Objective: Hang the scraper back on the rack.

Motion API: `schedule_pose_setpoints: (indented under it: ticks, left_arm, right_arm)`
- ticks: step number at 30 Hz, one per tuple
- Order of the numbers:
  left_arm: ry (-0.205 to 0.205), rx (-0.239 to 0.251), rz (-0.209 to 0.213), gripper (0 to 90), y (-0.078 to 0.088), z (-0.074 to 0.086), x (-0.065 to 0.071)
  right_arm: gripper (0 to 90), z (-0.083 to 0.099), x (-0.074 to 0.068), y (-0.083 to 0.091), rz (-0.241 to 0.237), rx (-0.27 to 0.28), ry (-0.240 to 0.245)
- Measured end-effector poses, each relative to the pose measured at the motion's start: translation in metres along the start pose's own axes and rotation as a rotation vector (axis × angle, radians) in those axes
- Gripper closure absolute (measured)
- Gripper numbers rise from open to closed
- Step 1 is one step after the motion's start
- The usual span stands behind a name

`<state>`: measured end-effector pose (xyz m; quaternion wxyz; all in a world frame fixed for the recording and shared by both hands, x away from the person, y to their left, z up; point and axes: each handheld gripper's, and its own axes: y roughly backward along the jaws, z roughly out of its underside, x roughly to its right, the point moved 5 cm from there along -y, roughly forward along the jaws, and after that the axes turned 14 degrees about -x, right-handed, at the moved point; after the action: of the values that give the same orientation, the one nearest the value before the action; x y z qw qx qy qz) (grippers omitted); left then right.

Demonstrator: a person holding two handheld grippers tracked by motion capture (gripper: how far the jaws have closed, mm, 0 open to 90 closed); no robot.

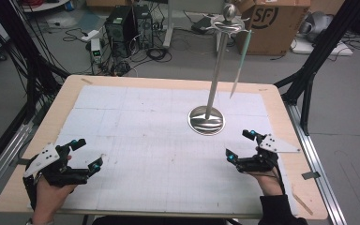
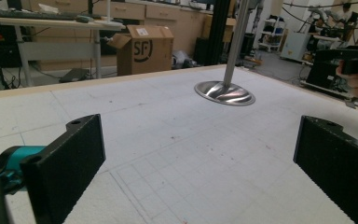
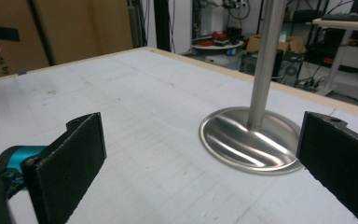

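Stand [image 1: 206,120] sits toward the table's [image 1: 37,140] far right corner, a pen-like tool [image 1: 240,63] hanging from it. Left gripper [image 1: 85,153] and right gripper [image 1: 239,145] rest near the front edge, jaws wide, empty, ready to approach.

A shiny silver stand [image 1: 207,119] sits on a white gridded mat [image 1: 136,136] over a pale wooden table [image 1: 281,108].

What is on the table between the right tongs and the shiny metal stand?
Nothing. In the high view, bare white mat runs from the right tongs to the stand's round base. The right gripper view shows the same.
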<state>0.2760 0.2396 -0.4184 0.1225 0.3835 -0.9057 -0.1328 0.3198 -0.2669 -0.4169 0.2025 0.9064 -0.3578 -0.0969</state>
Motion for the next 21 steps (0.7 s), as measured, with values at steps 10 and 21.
schedule_pose_setpoints:
  ticks: [10,21]
  left_arm:
    - [-0.006,0.001,0.006,2.6,0.0,-0.002,0.003]
    - [-0.009,-0.004,0.003,2.6,-0.002,-0.001,0.002]
  right_arm:
    - [0.2,0.02,0.0,0.004,0.0,-0.002,-0.003]
    - [0.2,0.04,0.004,0.011,0.002,0.011,-0.02]
